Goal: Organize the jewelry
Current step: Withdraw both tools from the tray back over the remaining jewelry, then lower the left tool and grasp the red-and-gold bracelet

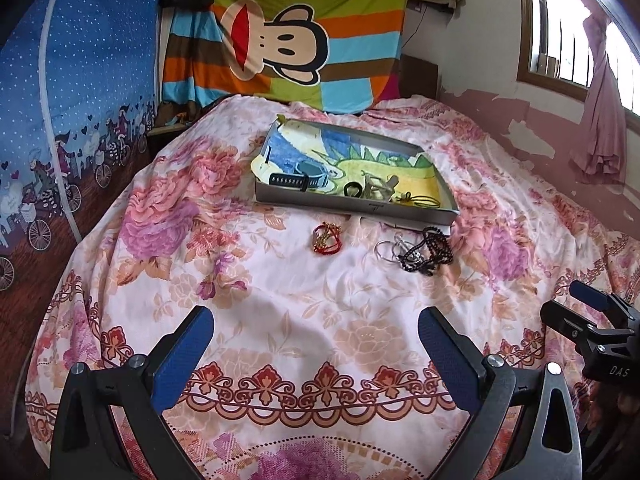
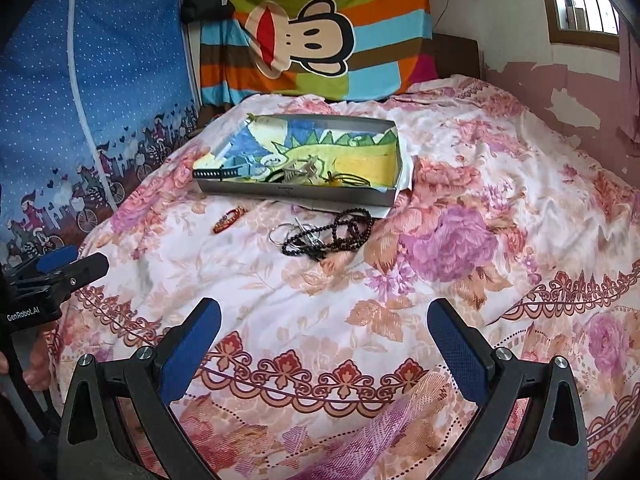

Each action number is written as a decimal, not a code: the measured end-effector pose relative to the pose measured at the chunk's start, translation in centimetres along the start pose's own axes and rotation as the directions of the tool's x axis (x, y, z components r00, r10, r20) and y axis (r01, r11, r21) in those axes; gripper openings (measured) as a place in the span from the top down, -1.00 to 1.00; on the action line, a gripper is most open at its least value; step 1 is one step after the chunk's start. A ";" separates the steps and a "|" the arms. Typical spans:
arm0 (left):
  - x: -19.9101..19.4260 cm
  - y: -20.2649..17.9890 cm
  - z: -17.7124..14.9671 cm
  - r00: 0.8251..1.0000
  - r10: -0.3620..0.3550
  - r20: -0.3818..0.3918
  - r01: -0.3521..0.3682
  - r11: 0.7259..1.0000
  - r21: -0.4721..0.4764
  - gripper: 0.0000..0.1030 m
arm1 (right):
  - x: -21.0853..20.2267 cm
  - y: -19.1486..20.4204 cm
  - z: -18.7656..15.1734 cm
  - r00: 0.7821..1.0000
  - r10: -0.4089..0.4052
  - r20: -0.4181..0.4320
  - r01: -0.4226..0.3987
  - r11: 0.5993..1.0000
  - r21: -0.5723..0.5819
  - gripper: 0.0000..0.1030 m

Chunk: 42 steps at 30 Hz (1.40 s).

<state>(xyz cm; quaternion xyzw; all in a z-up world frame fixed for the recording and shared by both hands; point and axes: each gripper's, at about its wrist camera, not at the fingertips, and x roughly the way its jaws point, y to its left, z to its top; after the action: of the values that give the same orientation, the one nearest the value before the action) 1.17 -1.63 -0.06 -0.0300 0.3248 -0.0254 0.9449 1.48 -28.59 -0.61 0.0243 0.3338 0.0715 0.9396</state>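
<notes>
Floral bedspread (image 1: pixel 280 320) covered the bed; monkey blanket (image 1: pixel 280 40) hung at its head. Grey tray (image 1: pixel 352 204) mid-bed, black bead necklace (image 2: pixel 340 232) and red bracelet (image 1: pixel 326 238) beside its near edge. Left gripper (image 1: pixel 316 344) and right gripper (image 2: pixel 324 340) both spread wide, empty.

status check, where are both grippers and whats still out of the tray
Left gripper open, empty, over the bedspread. Right gripper open, empty. Red bracelet, black beads and silver rings outside the tray. Nothing blocking.
</notes>
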 end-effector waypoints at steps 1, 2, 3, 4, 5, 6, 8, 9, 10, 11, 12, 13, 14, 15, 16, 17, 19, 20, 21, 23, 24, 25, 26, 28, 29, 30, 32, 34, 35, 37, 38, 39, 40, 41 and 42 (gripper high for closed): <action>0.3 0.0 0.0 1.000 0.002 -0.006 -0.002 1.000 0.003 -1.00 | 0.2 0.0 0.0 1.000 -0.002 -0.005 0.002 1.000 0.000 -0.97; 0.5 0.0 0.1 1.000 0.004 -0.009 -0.004 1.000 0.005 -1.00 | 0.4 -0.1 0.1 1.000 -0.003 -0.009 0.003 1.000 0.000 -0.97; 0.7 0.0 0.2 1.000 0.007 -0.013 -0.007 1.000 0.008 -1.00 | 0.6 -0.1 0.1 1.000 -0.004 -0.011 0.004 1.000 0.000 -0.97; 1.0 0.0 0.3 1.000 0.008 -0.016 -0.008 1.000 0.009 -1.00 | 0.8 -0.1 0.2 1.000 -0.004 -0.013 0.004 1.000 0.000 -0.97; 1.2 0.0 0.4 1.000 0.008 -0.018 -0.008 1.000 0.010 -1.00 | 1.1 -0.2 0.2 1.000 -0.006 -0.016 0.006 1.000 0.000 -0.97; 1.4 0.0 0.5 1.000 0.008 -0.020 -0.008 1.000 0.010 -1.00 | 1.3 -0.2 0.3 1.000 -0.007 -0.018 0.007 1.000 0.000 -0.97; 2.0 0.0 0.7 1.000 0.007 -0.025 -0.007 1.000 0.013 -1.00 | 1.8 -0.3 0.5 1.000 -0.007 -0.022 0.007 1.000 0.000 -0.97; 2.3 0.1 0.9 1.000 0.007 -0.027 -0.007 1.000 0.013 -1.00 | 2.1 -0.3 0.6 1.000 -0.008 -0.025 0.008 1.000 -0.001 -0.97; 2.6 0.1 1.1 1.000 0.008 -0.029 -0.008 1.000 0.013 -1.00 | 2.3 -0.3 0.7 1.000 -0.009 -0.026 0.009 1.000 -0.002 -0.97; 2.9 0.1 1.2 0.999 0.007 -0.032 -0.007 1.000 0.013 -1.00 | 2.5 -0.3 0.8 1.000 -0.009 -0.026 0.009 1.000 -0.002 -0.97; 3.2 0.1 1.4 0.999 0.006 -0.035 -0.006 1.000 0.012 -1.00 | 2.8 -0.3 0.9 1.000 -0.008 -0.028 0.008 1.000 -0.002 -0.97; 3.7 0.1 1.6 0.999 0.005 -0.039 -0.005 1.000 0.014 -1.00 | 3.1 -0.3 1.0 1.000 -0.007 -0.029 0.006 1.000 -0.002 -0.97; 4.0 0.1 1.7 0.999 0.006 -0.043 -0.005 1.000 0.016 -1.00 | 3.3 -0.4 1.1 1.000 -0.005 -0.030 0.005 1.000 -0.002 -0.97; 4.5 0.2 1.9 0.999 0.005 -0.050 -0.005 1.000 0.018 -1.00 | 3.6 -0.3 1.3 1.000 -0.002 -0.031 0.002 1.000 -0.003 -0.97; 5.0 0.2 2.1 0.998 0.004 -0.057 -0.003 1.000 0.018 -1.00 | 3.9 -0.3 1.4 0.999 0.002 -0.032 -0.002 1.000 -0.003 -0.97; 5.4 0.3 2.2 0.998 0.003 -0.064 -0.002 1.000 0.016 -1.00 | 4.2 -0.3 1.4 0.999 0.006 -0.033 -0.006 1.000 -0.003 -0.97; 6.5 0.4 2.7 0.997 -0.003 -0.081 0.005 1.000 0.014 -1.00 | 4.8 -0.3 1.6 0.999 0.014 -0.035 -0.014 1.000 -0.003 -0.97; 6.9 0.4 2.9 0.996 -0.006 -0.088 0.007 1.000 0.015 -1.00 | 5.1 -0.3 1.8 0.999 0.017 -0.037 -0.018 1.000 -0.003 -0.97; 7.4 0.4 3.1 0.995 -0.010 -0.097 0.011 1.000 0.016 -1.00 | 5.4 -0.3 1.9 0.999 0.022 -0.039 -0.022 1.000 -0.002 -0.97; 8.4 0.5 3.4 0.994 -0.019 -0.110 0.021 1.000 0.020 -0.99 | 6.1 -0.4 2.2 0.998 0.036 -0.043 -0.035 0.999 0.002 -0.97; 8.8 0.6 3.6 0.993 -0.024 -0.116 0.027 0.999 0.021 -0.99 | 6.4 -0.4 2.3 0.998 0.043 -0.046 -0.042 0.999 0.003 -0.97; 9.5 0.7 3.8 0.992 -0.032 -0.126 0.035 0.999 0.021 -0.99 | 6.8 -0.4 2.4 0.998 0.047 -0.047 -0.047 0.999 0.005 -0.97; 9.9 0.7 4.0 0.991 -0.038 -0.130 0.041 0.999 0.021 -0.99 | 7.1 -0.4 2.5 0.997 0.051 -0.049 -0.051 0.999 0.006 -0.97; 11.0 0.9 4.3 0.989 -0.056 -0.140 0.058 0.998 0.014 -0.99 | 7.8 -0.5 2.7 0.997 0.062 -0.054 -0.061 0.998 0.010 -0.97; 11.4 1.0 4.5 0.988 -0.064 -0.143 0.066 0.998 0.009 -0.99 | 8.1 -0.5 2.8 0.996 0.066 -0.056 -0.066 0.998 0.011 -0.97; 11.8 1.2 4.6 0.987 -0.072 -0.145 0.074 0.997 0.004 -0.99 | 8.5 -0.5 3.0 0.996 0.070 -0.059 -0.070 0.998 0.010 -0.97; 12.8 1.5 5.0 0.984 -0.095 -0.152 0.094 0.996 -0.014 -0.90 | 9.1 -0.5 3.2 0.995 0.078 -0.063 -0.078 0.997 0.009 -0.96; 13.7 1.8 5.3 0.980 -0.111 -0.165 0.108 0.994 -0.027 -0.79 | 9.8 -0.4 3.5 0.994 0.087 -0.068 -0.087 0.996 0.004 -0.94; 14.2 1.9 5.5 0.978 -0.120 -0.172 0.116 0.993 -0.034 -0.71 | 10.1 -0.3 3.6 0.994 0.090 -0.069 -0.091 0.996 -0.001 -0.87; 15.0 2.0 5.7 0.974 -0.134 -0.182 0.128 0.991 -0.045 -0.58 | 10.8 -0.1 4.1 0.992 0.101 -0.075 -0.102 0.995 -0.012 -0.73; 15.5 2.1 5.8 0.971 -0.143 -0.190 0.136 0.989 -0.052 -0.52 | 11.1 0.0 4.2 0.991 0.107 -0.079 -0.109 0.994 -0.014 -0.65; 15.9 2.2 5.8 0.969 -0.151 -0.195 0.142 0.988 -0.058 -0.44 | 11.6 0.1 4.4 0.990 0.115 -0.085 -0.117 0.993 -0.016 -0.63; 16.3 2.4 5.9 0.966 -0.164 -0.201 0.153 0.986 -0.067 -0.40 | 12.0 0.3 4.6 0.988 0.123 -0.089 -0.125 0.992 -0.017 -0.56; 16.6 2.5 5.9 0.963 -0.174 -0.205 0.162 0.984 -0.074 -0.29 | 12.3 0.3 4.8 0.987 0.131 -0.093 -0.133 0.991 -0.017 -0.47; 17.0 2.7 5.9 0.960 -0.183 -0.212 0.169 0.982 -0.082 -0.19 | 12.7 0.5 5.0 0.985 0.140 -0.097 -0.143 0.990 -0.019 -0.41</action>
<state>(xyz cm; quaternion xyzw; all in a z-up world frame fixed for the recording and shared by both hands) 18.25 0.16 -6.00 -0.0857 0.4235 -0.1024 0.8960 14.28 -26.16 -4.59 0.0326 0.3747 0.1433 0.9155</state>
